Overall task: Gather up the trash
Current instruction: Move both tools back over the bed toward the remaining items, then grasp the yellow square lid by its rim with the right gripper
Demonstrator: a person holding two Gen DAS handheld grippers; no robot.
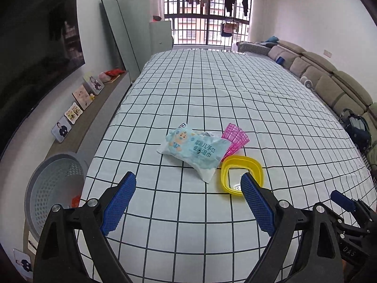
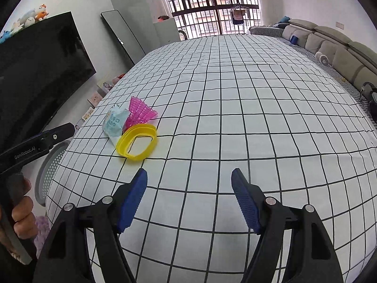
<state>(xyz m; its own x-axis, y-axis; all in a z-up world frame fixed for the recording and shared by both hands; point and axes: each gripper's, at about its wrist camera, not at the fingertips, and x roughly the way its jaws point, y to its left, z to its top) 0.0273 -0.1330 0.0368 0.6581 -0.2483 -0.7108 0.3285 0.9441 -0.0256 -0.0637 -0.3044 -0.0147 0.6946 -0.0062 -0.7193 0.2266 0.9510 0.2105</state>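
Note:
A light blue wet-wipe packet point(image 1: 194, 152) lies on the checked table cloth point(image 1: 212, 94). A pink plastic mesh piece point(image 1: 235, 139) lies behind it and a yellow plastic ring point(image 1: 242, 167) to its right. My left gripper point(image 1: 188, 186) is open and empty, just short of the packet and ring. In the right wrist view the packet point(image 2: 114, 125), the pink piece point(image 2: 139, 113) and the ring point(image 2: 137, 143) lie to the far left. My right gripper point(image 2: 189, 184) is open and empty over bare cloth. A grey perforated bin point(image 1: 54, 188) stands below the table's left edge.
A dark TV point(image 1: 35, 59) hangs on the left wall above a low shelf point(image 1: 94, 108) with small pictures. A sofa point(image 1: 329, 82) runs along the right side. The bin also shows in the right wrist view point(image 2: 50, 167), beside the left gripper's handle point(image 2: 35, 146).

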